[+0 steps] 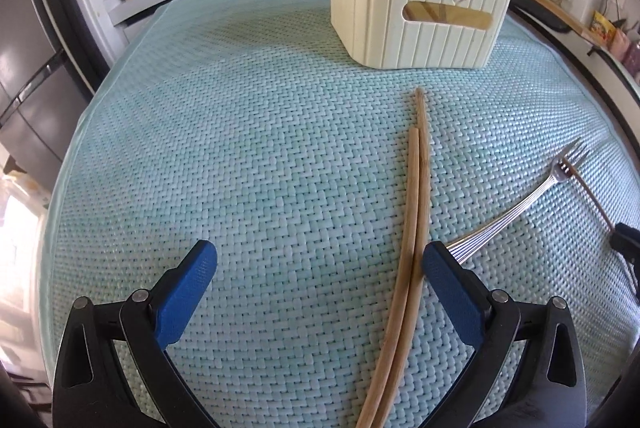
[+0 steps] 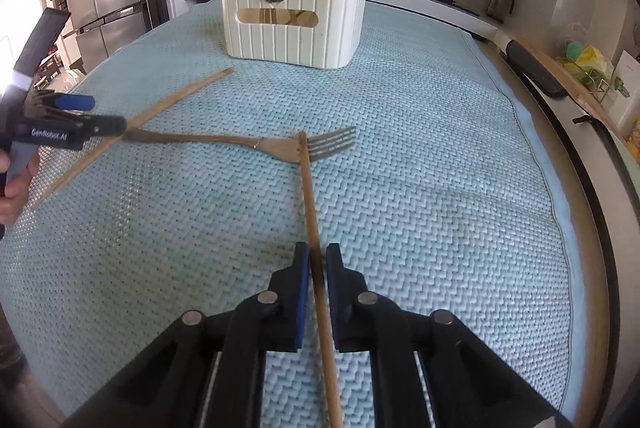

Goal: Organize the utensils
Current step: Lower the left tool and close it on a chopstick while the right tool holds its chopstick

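A single chopstick (image 2: 310, 203), pointed toward the holder (image 2: 294, 23) where utensils are stood, is clamped by the right gripper (image 2: 317, 260); the left gripper (image 1: 318, 260) is spread apart.

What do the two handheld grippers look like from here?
Both the left gripper and the right gripper have black linkage arms with round silver pivot pins and blue textured pads. The left one's body carries white "GenRobot.AI" lettering and a pale grip section.

Woven mat (image 2: 440, 155) bears caddy (image 2: 296, 15), fork (image 2: 276, 145), chopsticks (image 1: 414, 211).
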Available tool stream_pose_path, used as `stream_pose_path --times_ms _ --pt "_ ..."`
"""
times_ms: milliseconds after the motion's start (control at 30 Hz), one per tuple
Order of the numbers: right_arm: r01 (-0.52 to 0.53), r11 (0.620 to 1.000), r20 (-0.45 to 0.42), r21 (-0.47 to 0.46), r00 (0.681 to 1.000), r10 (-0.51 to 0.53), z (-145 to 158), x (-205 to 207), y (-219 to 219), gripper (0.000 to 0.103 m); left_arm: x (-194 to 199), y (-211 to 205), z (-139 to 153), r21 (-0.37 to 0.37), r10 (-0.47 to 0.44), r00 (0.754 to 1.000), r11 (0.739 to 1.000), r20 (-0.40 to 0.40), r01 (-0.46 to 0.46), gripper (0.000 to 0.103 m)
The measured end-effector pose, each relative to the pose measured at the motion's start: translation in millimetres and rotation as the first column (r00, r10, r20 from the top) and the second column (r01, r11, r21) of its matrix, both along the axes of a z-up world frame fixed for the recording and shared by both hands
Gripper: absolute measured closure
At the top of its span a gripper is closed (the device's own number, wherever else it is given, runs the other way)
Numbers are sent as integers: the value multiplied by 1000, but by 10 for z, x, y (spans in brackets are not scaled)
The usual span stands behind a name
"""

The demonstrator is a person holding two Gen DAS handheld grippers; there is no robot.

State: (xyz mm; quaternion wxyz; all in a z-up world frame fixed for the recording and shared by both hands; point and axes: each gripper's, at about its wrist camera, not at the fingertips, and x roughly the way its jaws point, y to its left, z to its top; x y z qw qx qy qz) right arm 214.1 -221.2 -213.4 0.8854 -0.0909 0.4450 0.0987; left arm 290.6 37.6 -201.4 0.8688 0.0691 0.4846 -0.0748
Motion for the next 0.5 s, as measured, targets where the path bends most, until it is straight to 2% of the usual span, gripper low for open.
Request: stream_pose_path --times_ms 67,133,233,367,433,500 --pt "27 1000 -7 -13 1000 -27 5 -127 -109 94 44 -64 -34 44 -7 1000 999 -3 7 0" --pt "58 998 -14 -21 998 -58 8 -234 -239 94 80 -89 -35 37 -10 1000 999 1 10 0" --pt "91 995 -21 -28 996 -92 9 -317 -408 94 132 -73 -13 -1 7 1000 1000 -14 -7 1" --pt "115 993 -28 -4 993 -115 9 -335 -548 94 98 15 118 -87 16 1000 996 13 -15 1" --pt "122 992 -25 12 992 -122 10 -335 -571 94 115 39 136 -79 37 999 996 20 -36 1" --pt "122 992 -22 21 992 -122 7 -337 -571 94 179 20 86 -42 37 999 998 7 -37 1"
